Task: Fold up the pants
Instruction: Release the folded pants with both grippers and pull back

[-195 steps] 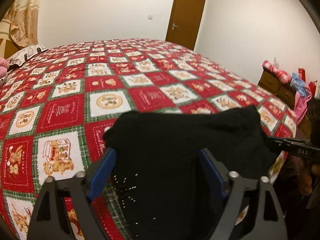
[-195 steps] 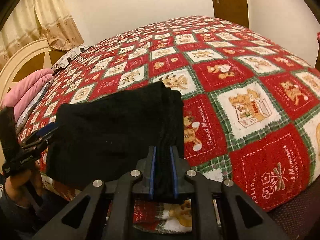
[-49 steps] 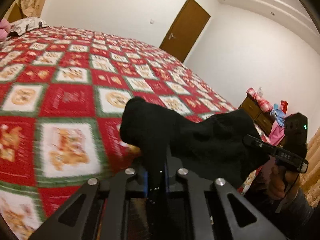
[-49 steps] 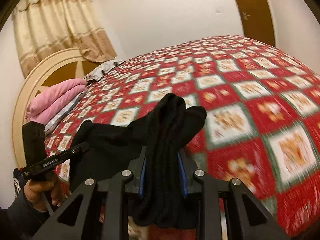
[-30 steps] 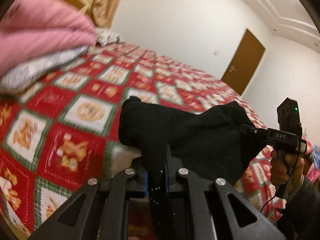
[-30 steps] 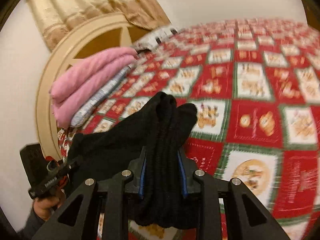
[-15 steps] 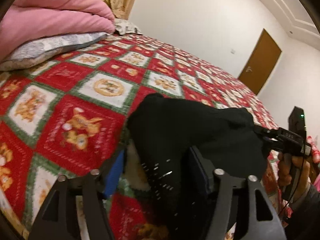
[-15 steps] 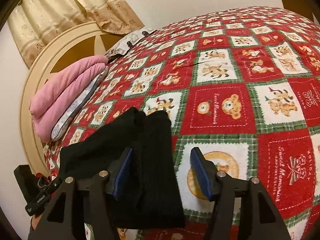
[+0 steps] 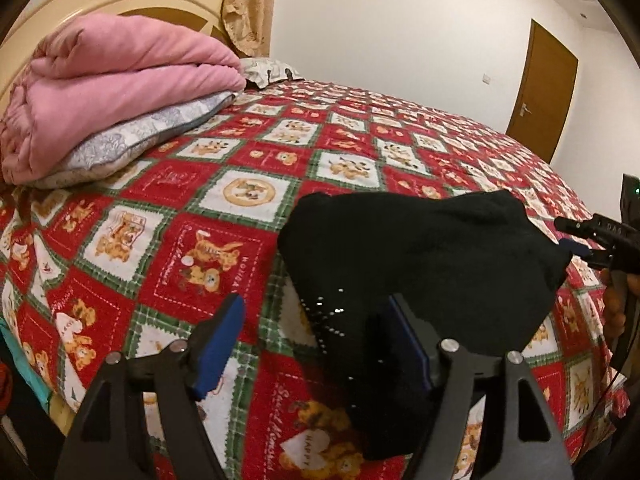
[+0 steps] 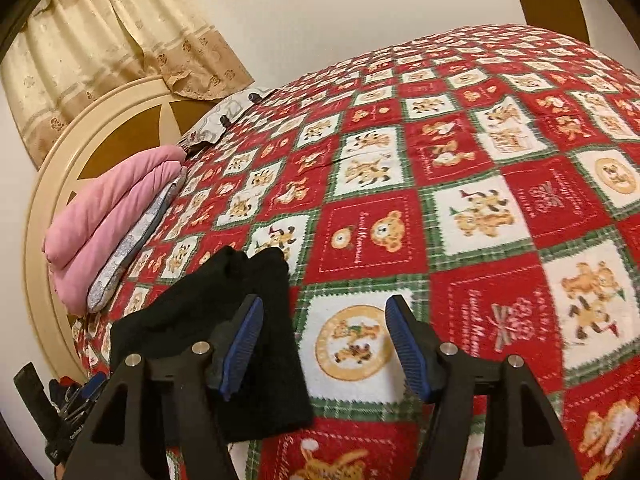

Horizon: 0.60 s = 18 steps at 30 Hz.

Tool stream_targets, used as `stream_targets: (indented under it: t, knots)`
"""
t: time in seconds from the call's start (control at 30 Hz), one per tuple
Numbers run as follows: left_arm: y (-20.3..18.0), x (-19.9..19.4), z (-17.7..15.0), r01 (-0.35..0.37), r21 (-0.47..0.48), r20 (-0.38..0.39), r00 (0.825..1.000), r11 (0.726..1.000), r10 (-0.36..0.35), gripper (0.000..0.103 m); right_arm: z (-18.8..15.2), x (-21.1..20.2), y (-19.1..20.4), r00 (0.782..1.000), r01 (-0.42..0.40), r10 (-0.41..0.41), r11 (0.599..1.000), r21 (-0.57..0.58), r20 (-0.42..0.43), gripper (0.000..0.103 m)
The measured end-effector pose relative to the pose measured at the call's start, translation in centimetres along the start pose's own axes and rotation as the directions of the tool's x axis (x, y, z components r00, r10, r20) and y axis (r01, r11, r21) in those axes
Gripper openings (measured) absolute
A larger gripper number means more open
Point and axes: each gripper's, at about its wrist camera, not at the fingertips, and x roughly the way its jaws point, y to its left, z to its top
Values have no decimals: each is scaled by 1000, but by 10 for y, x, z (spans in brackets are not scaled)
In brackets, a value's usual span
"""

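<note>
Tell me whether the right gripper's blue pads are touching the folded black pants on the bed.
Cannot tell. In the right wrist view the right gripper has jaws opening with only quilt between them, but the left pad overlaps the folded black pants, hiding any gap.

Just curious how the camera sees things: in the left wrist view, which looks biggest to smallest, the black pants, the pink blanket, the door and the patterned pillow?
1. Black pants, though nearness inflates them.
2. Pink blanket, nearly as large.
3. Pillow and door: too alike to rank.
</note>
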Motion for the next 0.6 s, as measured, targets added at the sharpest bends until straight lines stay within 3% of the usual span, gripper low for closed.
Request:
stream_targets:
  t: [0.27, 0.6]
  knots:
    - [-11, -19, 2, -4, 14, 20, 1000, 1000, 4, 75, -22, -27, 22, 999, 35, -34, 996, -79, 15, 65]
    - [-35, -65, 0, 29, 52, 89, 995, 998, -34, 76, -75, -119, 80, 987, 93, -54, 962, -259, 154, 65]
